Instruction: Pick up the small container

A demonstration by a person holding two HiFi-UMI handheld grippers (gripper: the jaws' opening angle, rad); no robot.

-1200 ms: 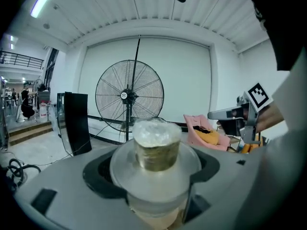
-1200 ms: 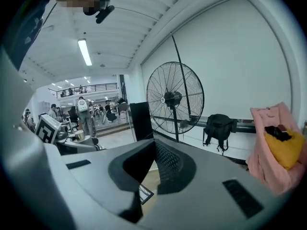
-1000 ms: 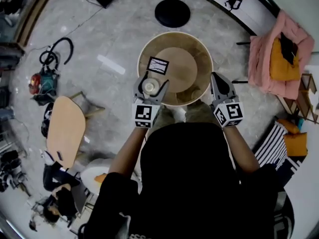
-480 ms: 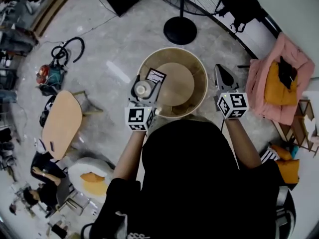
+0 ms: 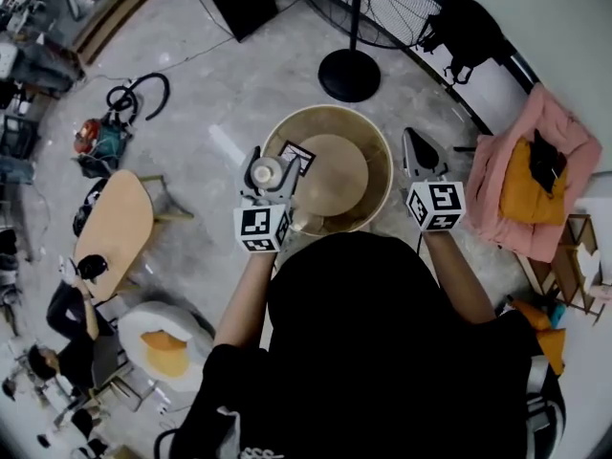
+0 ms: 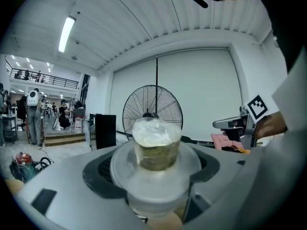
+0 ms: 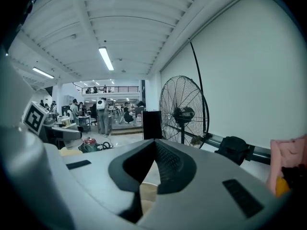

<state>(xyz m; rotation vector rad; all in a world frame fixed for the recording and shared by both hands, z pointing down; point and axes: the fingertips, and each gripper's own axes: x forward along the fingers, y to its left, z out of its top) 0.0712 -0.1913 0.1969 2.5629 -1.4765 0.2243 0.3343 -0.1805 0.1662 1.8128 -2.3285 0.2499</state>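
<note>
The small container point(image 5: 265, 172), a clear cup with a whitish film top, is clamped between the jaws of my left gripper point(image 5: 267, 174), held in the air at the left rim of the round wooden table point(image 5: 375, 149). In the left gripper view the small container point(image 6: 156, 145) stands upright between the jaws, with the left gripper point(image 6: 156, 169) shut round its wide base. My right gripper point(image 5: 415, 145) hangs just off the table's right edge. Its jaws meet at a point in the right gripper view, where the right gripper point(image 7: 154, 143) holds nothing.
A black-framed card point(image 5: 297, 157) lies on the table near the container. A standing fan point(image 5: 352, 70) is behind the table, a pink chair point(image 5: 521, 156) to the right, and a low wooden side table point(image 5: 119, 232) to the left. A person point(image 5: 72, 299) sits at the lower left.
My left gripper has carried the container leftward, from over the table's edge to just outside its rim. The right gripper has shifted a little outward along the right side.
</note>
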